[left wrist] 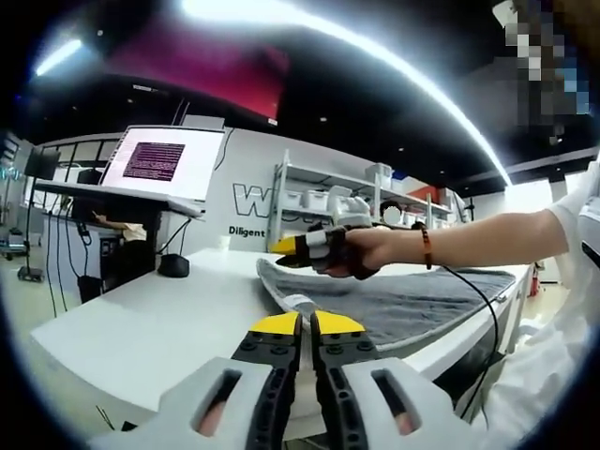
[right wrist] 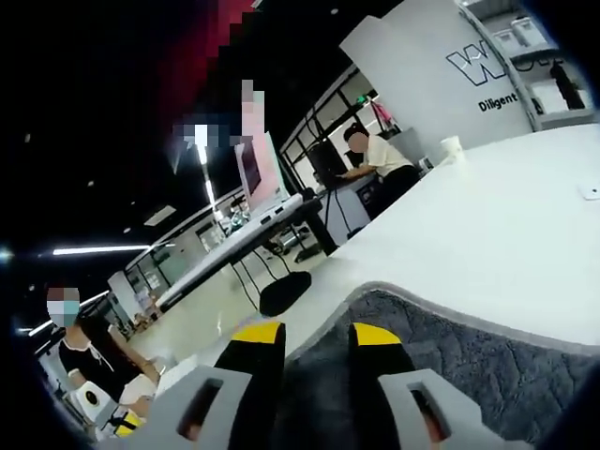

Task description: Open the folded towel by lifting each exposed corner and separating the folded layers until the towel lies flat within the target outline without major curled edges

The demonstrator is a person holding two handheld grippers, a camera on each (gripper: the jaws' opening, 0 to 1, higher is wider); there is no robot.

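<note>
— Any writing you can read?
— On the white wall panel (left wrist: 246,202), at about ten o'clock, a big dark outlined "W" with bold "Diligent" under it.
— And the pink-lit monitor screen (left wrist: 157,161)?
— Lines of text, too small to read.

- Left gripper view: low, off the desk (left wrist: 141,319) edge, facing across it toward the shelving; towel (left wrist: 412,305) near, other tool (left wrist: 314,248) beyond.
- Right gripper view: close above the towel (right wrist: 469,352), rolled, facing over the desk (right wrist: 497,225) toward seated people.
- Shared: towel and desk; apparently the same lettered wall.
</note>
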